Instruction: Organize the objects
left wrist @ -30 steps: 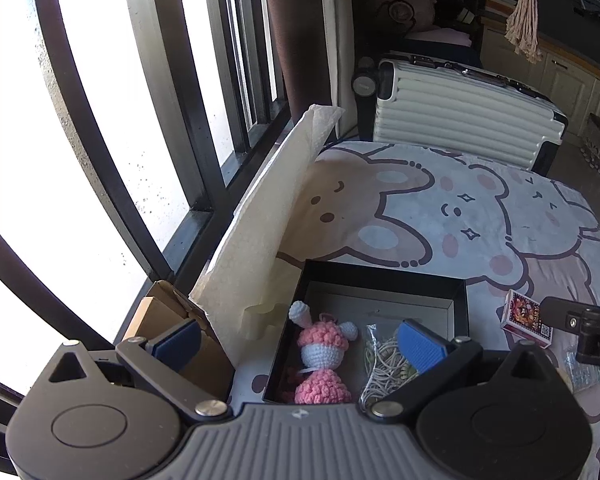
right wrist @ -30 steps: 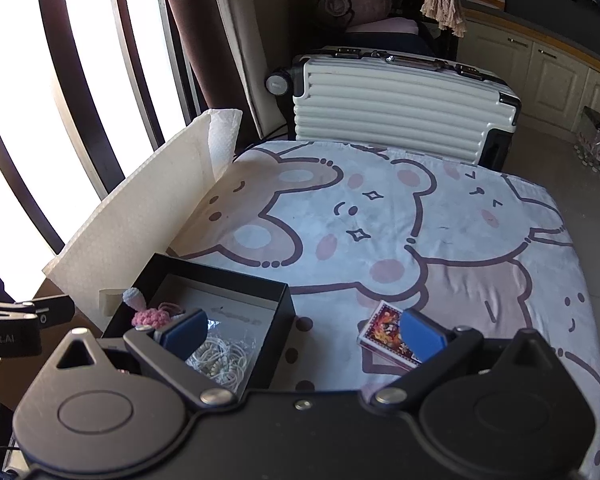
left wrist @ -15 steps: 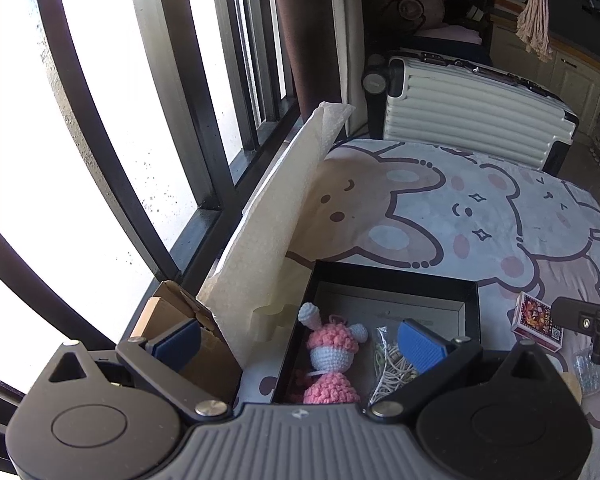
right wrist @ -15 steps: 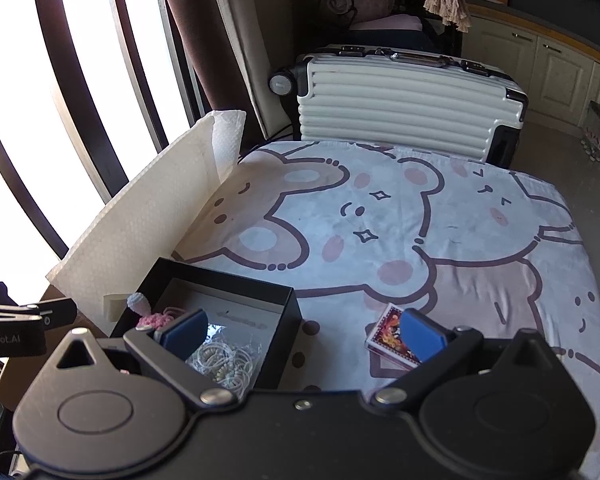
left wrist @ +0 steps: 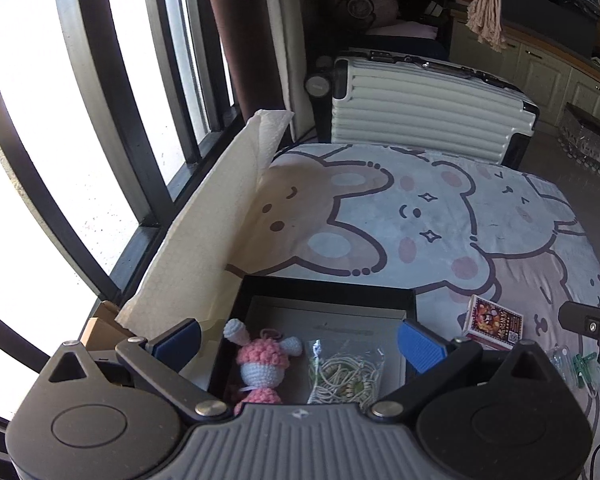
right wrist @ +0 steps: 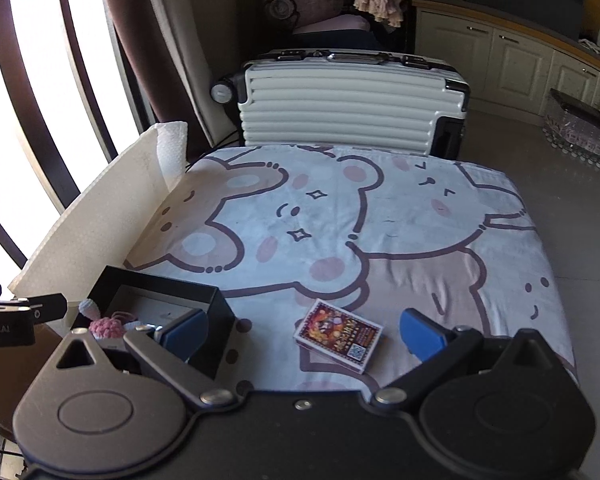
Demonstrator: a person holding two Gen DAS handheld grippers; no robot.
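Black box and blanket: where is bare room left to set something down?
Inside the black box, only the far strip behind the crochet doll and the bagged cord is bare. The bear blanket is free from the card box back to the suitcase. The near right corner is crowded.

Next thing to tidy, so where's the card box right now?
The card box lies flat on the bear blanket, right of the black box, between the right gripper's open fingers.

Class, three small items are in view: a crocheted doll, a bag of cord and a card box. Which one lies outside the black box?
The card box. It lies on the blanket, while the crocheted doll and bag of cord sit inside the black box.
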